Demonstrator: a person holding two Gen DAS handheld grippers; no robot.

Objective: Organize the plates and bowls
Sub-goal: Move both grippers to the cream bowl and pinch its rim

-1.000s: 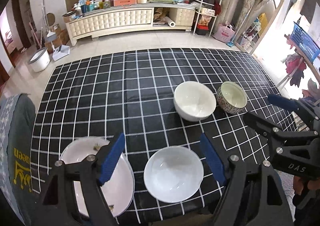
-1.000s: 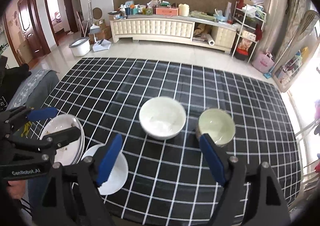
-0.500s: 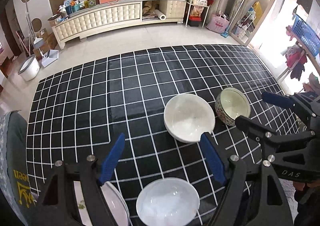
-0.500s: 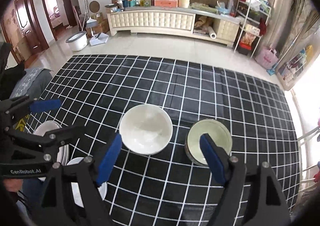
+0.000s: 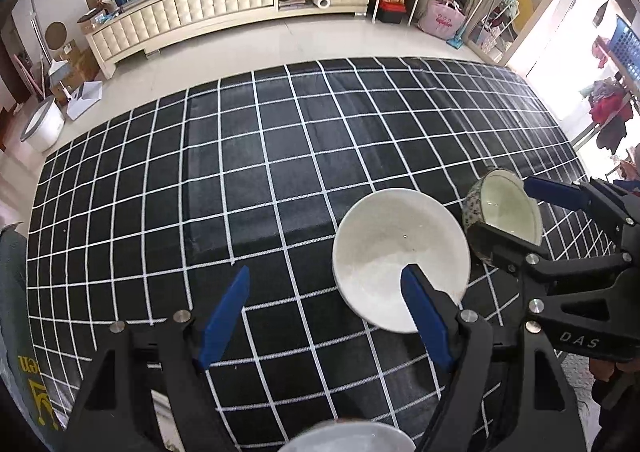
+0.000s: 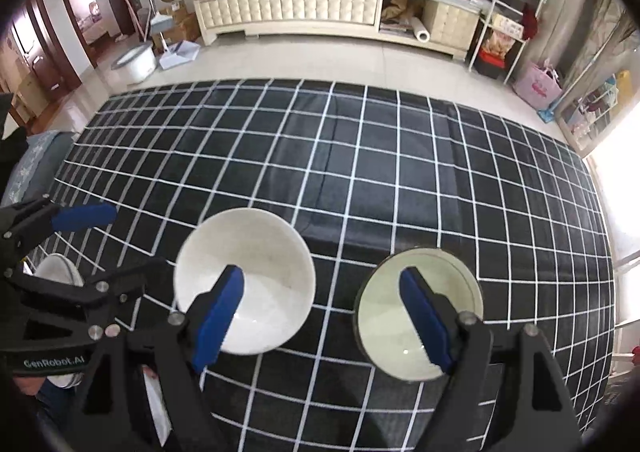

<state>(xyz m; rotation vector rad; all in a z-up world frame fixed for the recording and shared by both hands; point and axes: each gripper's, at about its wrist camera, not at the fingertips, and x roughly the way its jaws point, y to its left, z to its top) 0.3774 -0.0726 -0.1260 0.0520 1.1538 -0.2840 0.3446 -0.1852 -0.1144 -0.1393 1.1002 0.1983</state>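
Note:
A white bowl (image 5: pixel 400 252) sits on the black checked tablecloth (image 5: pixel 280 155); in the right wrist view it (image 6: pixel 256 252) lies left of a patterned bowl with a pale green inside (image 6: pixel 400 316). The patterned bowl (image 5: pixel 504 211) stands right of the white bowl. My left gripper (image 5: pixel 326 312) is open and empty, its right finger over the white bowl's near rim. My right gripper (image 6: pixel 320 312) is open and empty, straddling the gap between the two bowls. A second white bowl (image 5: pixel 348 438) shows at the bottom edge. A white plate (image 6: pixel 56 272) lies at far left.
The far half of the tablecloth (image 6: pixel 360 155) holds nothing. Beyond the table are a tiled floor, a long cream cabinet (image 6: pixel 292 11) and shelving (image 6: pixel 504 23). A grey cushion (image 5: pixel 12 292) sits at the table's left edge.
Both grippers have moved forward over the table toward the two bowls. The plate and near white bowl have slid to the bottom edge of the left wrist view. Both grippers stayed open.

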